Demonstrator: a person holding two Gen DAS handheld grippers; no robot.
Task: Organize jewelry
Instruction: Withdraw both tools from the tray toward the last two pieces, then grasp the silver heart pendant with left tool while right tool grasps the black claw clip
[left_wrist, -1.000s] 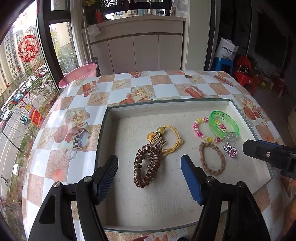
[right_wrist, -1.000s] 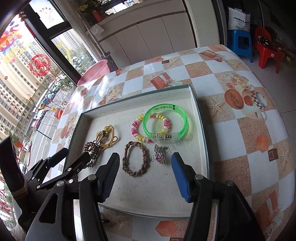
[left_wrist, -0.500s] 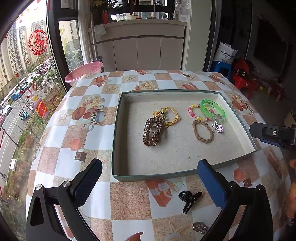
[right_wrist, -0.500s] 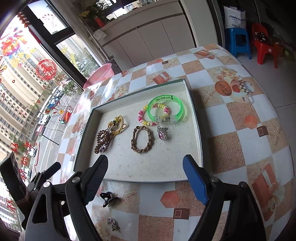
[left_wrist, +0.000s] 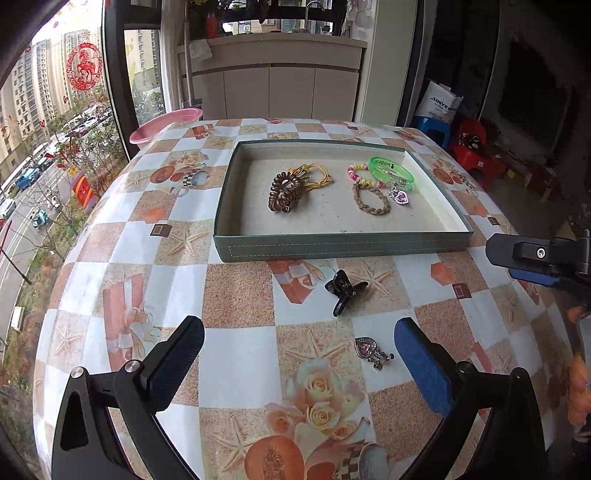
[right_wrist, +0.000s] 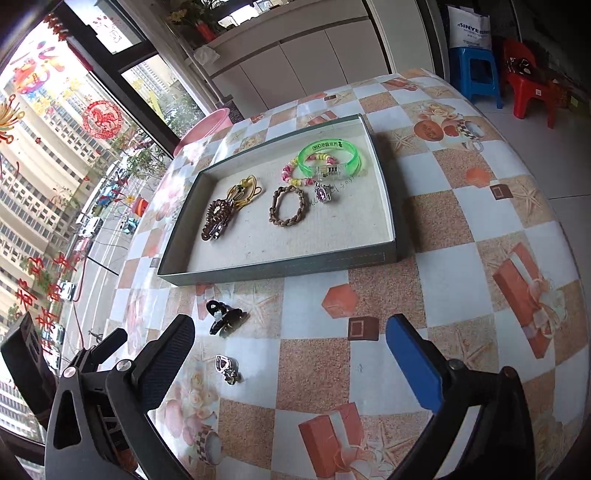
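Observation:
A green tray (left_wrist: 343, 245) (right_wrist: 280, 267) holds a brown spiral hair tie (left_wrist: 284, 192) (right_wrist: 216, 218), a yellow cord tie (left_wrist: 314, 173), a beaded bracelet (left_wrist: 356, 173), a green bangle (left_wrist: 391, 170) (right_wrist: 328, 155), a braided bracelet (left_wrist: 371, 199) (right_wrist: 288, 205) and a heart pendant (left_wrist: 400, 195). On the table in front of the tray lie a black claw clip (left_wrist: 345, 288) (right_wrist: 225, 319) and a silver heart charm (left_wrist: 371, 352) (right_wrist: 227, 367). My left gripper (left_wrist: 299, 365) is open and empty just in front of them. My right gripper (right_wrist: 290, 362) is open and empty, to their right.
The round table (left_wrist: 240, 354) has a checkered patterned cover and drops off near my grippers. A pink basin (left_wrist: 166, 123) sits past its far left edge by the window. White cabinets (left_wrist: 280, 92) stand behind. Blue and red stools (right_wrist: 517, 74) stand to the right.
Both grippers have pulled back from over the tray toward the table's near edge and opened wider. The claw clip and the silver charm have come into view.

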